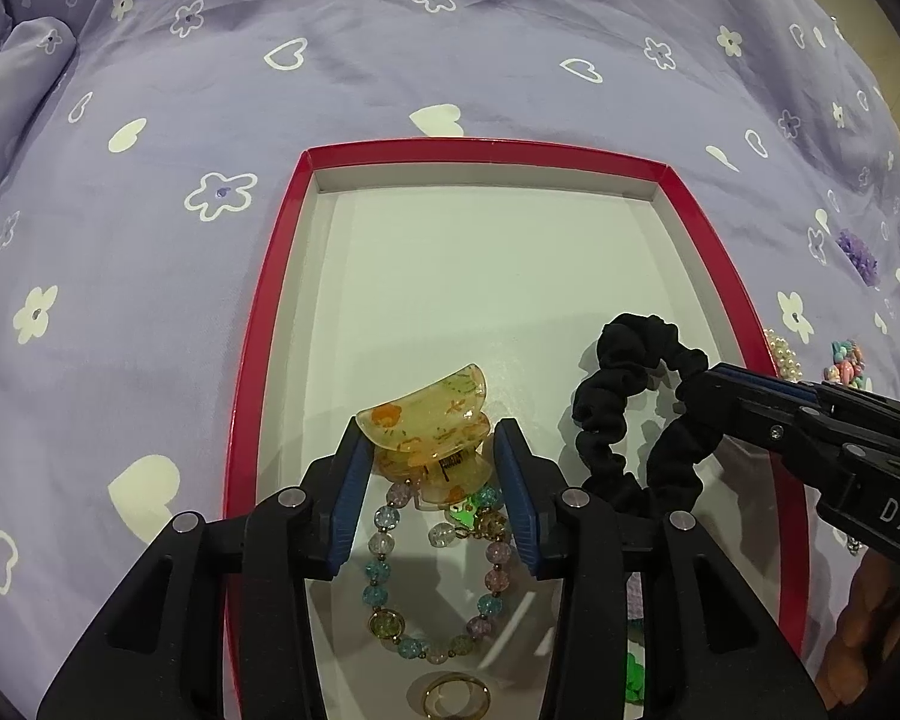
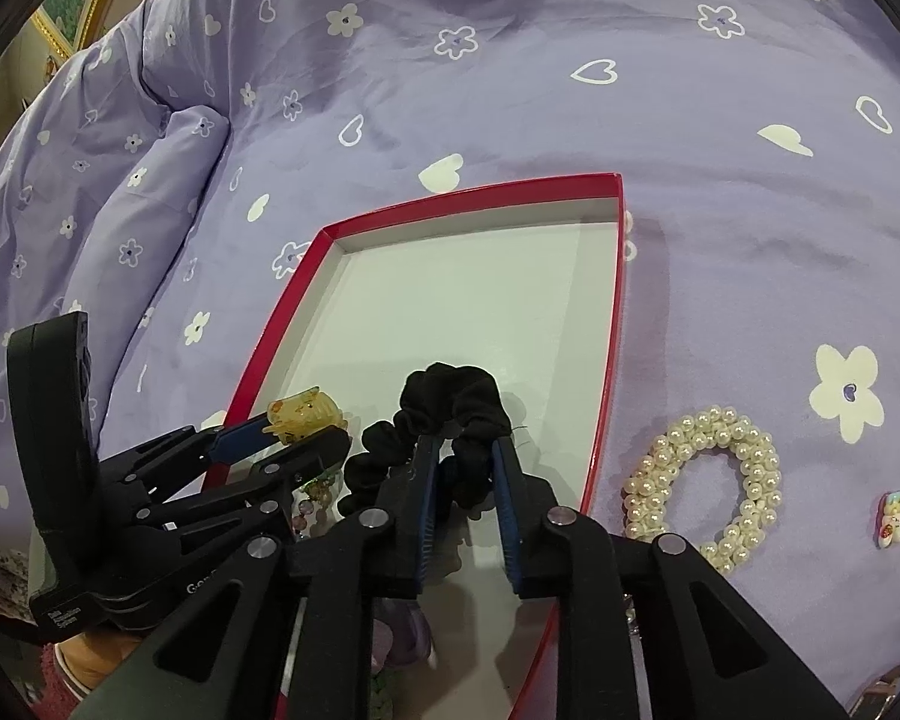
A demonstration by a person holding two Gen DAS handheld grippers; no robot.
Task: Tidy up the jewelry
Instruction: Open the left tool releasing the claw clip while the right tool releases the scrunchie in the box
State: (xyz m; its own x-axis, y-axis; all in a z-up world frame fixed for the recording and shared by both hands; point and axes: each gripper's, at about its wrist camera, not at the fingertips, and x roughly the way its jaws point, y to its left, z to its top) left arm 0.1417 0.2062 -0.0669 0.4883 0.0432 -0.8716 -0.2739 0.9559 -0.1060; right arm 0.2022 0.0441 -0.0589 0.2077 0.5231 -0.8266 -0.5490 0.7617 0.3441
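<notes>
Tray (image 1: 270,324), red-rimmed with a white floor, lies on a lilac bedsheet (image 1: 150,240) printed with white hearts and flowers; it fills the centre of both views.

Left gripper (image 1: 432,438), at the lower centre of the left wrist view, is clamped on a translucent yellow hair clip (image 1: 432,414) with orange flower marks. Both blue pads bear on the clip's sides. The clip sits over the lower left part of the tray floor, just above a bracelet (image 1: 378,570) of pastel glass beads that lies flat on the floor. A gold ring (image 1: 456,699) lies below the bracelet, at the bottom edge of the frame.

Right gripper (image 2: 465,450), at the lower centre of the right wrist view, has its jaws a little apart. A black scrunchie (image 2: 450,387) stands between them and arches over the fingertips. The fabric meets the right-hand pad; a narrow gap shows at the left-hand pad, so the scrunchie is not squeezed. The scrunchie is inside the tray, near its right-hand rim.

Outside the tray, on the sheet at the right of the right wrist view, lies a pearl hair tie (image 2: 744,468). A pastel trinket (image 2: 897,510) lies further right, at the frame edge; its detail cannot be made out.
</notes>
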